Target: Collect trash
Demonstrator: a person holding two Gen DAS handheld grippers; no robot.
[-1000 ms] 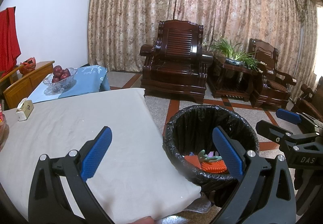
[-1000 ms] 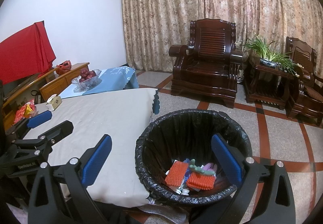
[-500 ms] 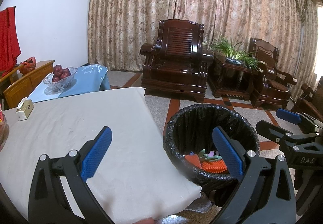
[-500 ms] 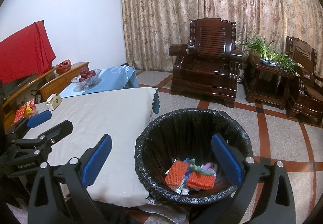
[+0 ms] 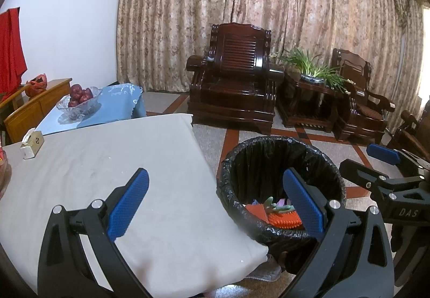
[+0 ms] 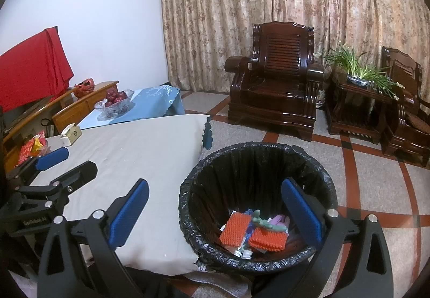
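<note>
Both claws are being held wide apart with nothing gripped: the left gripper (image 5: 215, 204) over the table's (image 5: 107, 163) near right corner, the right gripper (image 6: 215, 209) above the bin (image 6: 258, 152) just beside that corner. Trash (image 6: 252, 230), including orange pieces, is lying at the bin's bottom.

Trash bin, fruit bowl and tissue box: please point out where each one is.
trash bin (image 6: 319, 177): right wrist view, on its black-lined rim.
fruit bowl (image 6: 119, 107): right wrist view, on its glass wall.
tissue box (image 5: 33, 140): left wrist view, on its side face.
</note>
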